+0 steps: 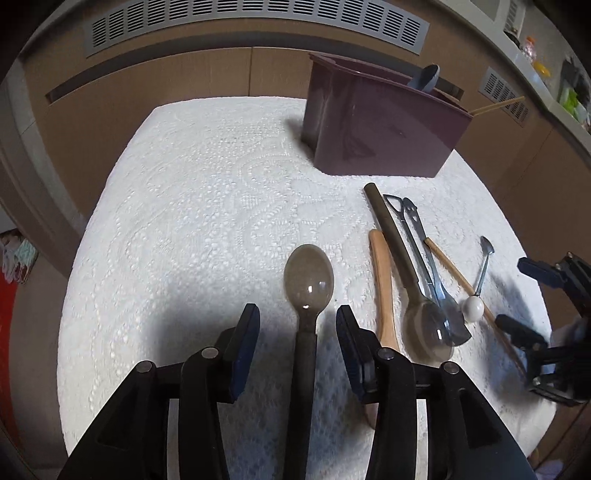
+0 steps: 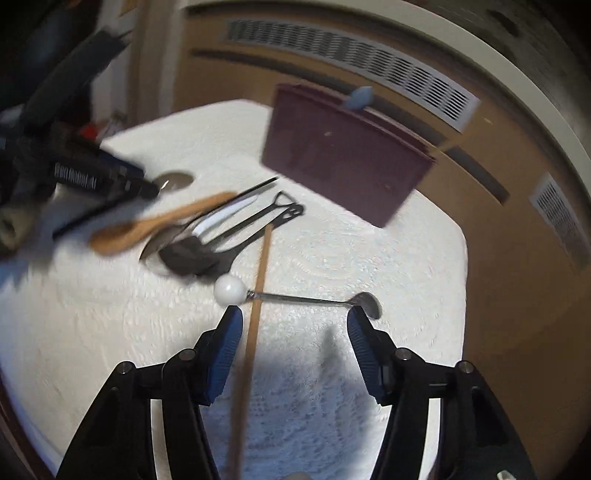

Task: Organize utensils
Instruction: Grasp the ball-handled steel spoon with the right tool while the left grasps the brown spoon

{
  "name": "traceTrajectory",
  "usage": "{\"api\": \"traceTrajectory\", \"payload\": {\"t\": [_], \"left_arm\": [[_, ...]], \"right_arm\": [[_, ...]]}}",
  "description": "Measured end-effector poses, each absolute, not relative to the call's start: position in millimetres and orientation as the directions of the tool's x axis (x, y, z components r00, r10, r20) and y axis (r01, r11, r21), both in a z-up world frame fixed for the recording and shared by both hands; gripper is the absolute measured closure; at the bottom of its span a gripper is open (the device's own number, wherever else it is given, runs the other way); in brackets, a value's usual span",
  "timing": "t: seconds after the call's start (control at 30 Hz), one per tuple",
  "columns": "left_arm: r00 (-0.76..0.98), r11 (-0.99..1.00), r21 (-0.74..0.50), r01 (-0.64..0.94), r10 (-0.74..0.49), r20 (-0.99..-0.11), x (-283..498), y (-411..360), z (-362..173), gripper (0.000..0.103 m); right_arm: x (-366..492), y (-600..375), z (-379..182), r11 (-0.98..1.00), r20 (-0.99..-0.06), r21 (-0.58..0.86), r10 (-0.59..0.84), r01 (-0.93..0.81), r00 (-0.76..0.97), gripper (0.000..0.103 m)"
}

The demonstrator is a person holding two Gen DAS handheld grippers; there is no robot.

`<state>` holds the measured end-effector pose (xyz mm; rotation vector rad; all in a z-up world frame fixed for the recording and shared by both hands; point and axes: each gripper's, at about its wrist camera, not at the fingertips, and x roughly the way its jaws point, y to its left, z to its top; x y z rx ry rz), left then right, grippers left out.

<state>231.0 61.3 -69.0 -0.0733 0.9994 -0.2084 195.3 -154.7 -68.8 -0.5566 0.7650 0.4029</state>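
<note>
My left gripper (image 1: 297,325) is open, its fingers on either side of the handle of a dark translucent spoon (image 1: 308,280) lying on the white cloth. To its right lie a wooden spoon (image 1: 382,280), a second dark spoon (image 1: 402,266), metal utensils (image 1: 421,251), a wooden chopstick (image 1: 458,280) and a small metal spoon with a white ball end (image 1: 476,295). My right gripper (image 2: 295,325) is open over the chopstick (image 2: 258,288), just short of the ball-end spoon (image 2: 295,295). The maroon utensil holder (image 1: 373,125) stands at the back; it also shows in the right wrist view (image 2: 343,155).
The table has a white lace cloth (image 1: 207,206) with rounded edges. Brown cabinet panels with vent grilles (image 1: 258,22) lie behind it. The holder contains a blue utensil (image 1: 426,79) and a chopstick (image 1: 498,105). The right wrist view is motion-blurred.
</note>
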Motion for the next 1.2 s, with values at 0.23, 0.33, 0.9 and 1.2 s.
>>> {"api": "traceTrajectory", "payload": {"t": [0.23,0.33,0.9,1.2], "left_arm": [[0.553,0.977,-0.173,0.121,-0.211,-0.806,225,65,-58,0.052],[0.564,0.977,-0.180,0.119,-0.215,-0.797,223,66,-54,0.047],[0.540,0.972,-0.219,0.089,-0.232,-0.809,224,73,-63,0.046],[0.545,0.971,-0.213,0.106,-0.236,-0.805,215,69,-61,0.046]], "right_arm": [[212,-131,-83,0.675,-0.726,-0.419,0.153,-0.608,0.670,0.039],[242,-129,-82,0.715,-0.725,-0.394,0.145,-0.578,0.673,0.038],[246,-175,-79,0.821,-0.863,0.093,0.349,-0.564,0.365,0.022],[238,-150,-50,0.776,-0.813,-0.025,0.351,-0.630,0.464,0.072]]}}
